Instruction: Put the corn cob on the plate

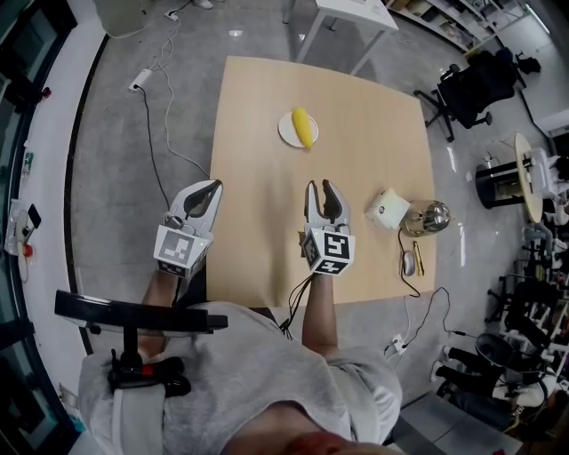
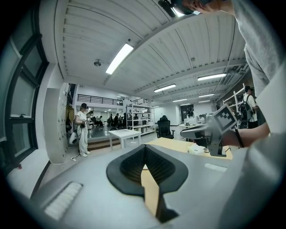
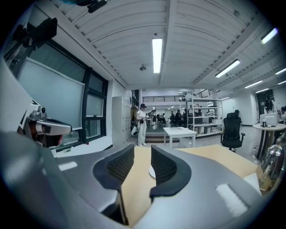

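Note:
A yellow corn cob [image 1: 304, 126] lies on a small white plate [image 1: 290, 133] at the far middle of the wooden table [image 1: 267, 222]. My right gripper [image 1: 320, 187] hovers over the table's middle, well short of the plate, pointing at it. Its jaws stand open with nothing between them [image 3: 142, 154], and a sliver of the plate [image 3: 151, 171] shows through the gap. My left gripper [image 1: 216, 184] is at the table's left edge, its jaws meeting at the tips [image 2: 144, 148] and holding nothing.
A white box [image 1: 388, 210], a shiny metal pot [image 1: 428, 218], a mouse [image 1: 408, 262] and a yellow pen [image 1: 419, 258] sit at the table's right side. A black office chair [image 1: 471, 89] and a white table [image 1: 351, 18] stand beyond.

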